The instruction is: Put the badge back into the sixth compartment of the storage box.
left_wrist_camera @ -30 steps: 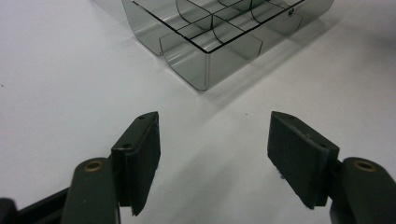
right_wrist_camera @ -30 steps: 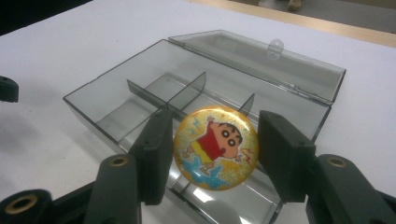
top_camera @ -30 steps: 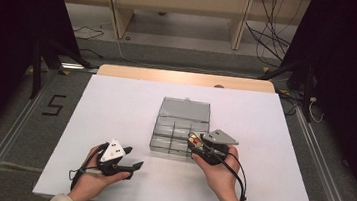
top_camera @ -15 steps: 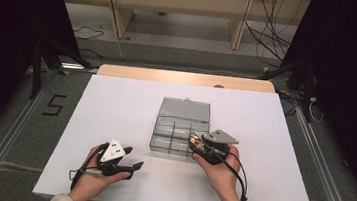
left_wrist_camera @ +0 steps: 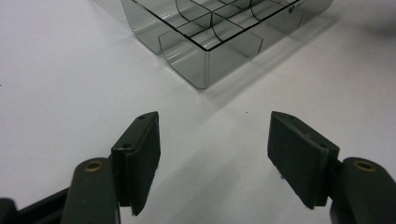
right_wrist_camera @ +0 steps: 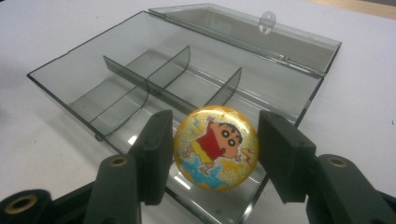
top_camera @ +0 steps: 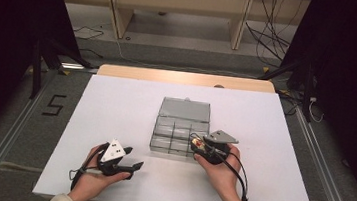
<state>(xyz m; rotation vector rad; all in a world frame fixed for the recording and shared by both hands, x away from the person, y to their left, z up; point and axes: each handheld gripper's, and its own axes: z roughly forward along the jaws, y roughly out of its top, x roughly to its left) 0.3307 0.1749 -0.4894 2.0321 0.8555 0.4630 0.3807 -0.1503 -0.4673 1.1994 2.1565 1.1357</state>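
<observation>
A clear grey plastic box [top_camera: 182,130] with several compartments lies open in the middle of the white table [top_camera: 116,104], its lid [top_camera: 185,110] folded back. My right gripper [top_camera: 197,145] hovers at the box's near right corner, shut on a round glittery yellow badge [right_wrist_camera: 215,147] printed with a cartoon child in a red shirt. In the right gripper view the badge hangs just above the near compartments of the box [right_wrist_camera: 140,70], whose sections hold nothing. My left gripper [top_camera: 134,157] rests near the front left, jaws open, nothing between them; the box corner [left_wrist_camera: 205,46] lies ahead of it.
Broad white tabletop [left_wrist_camera: 56,93] runs left of the box. A wooden strip [top_camera: 184,77] edges the table's far side. Beyond it stand shelf legs and loose cables [top_camera: 268,39] on the floor. A "5" [top_camera: 55,105] is marked on the floor at left.
</observation>
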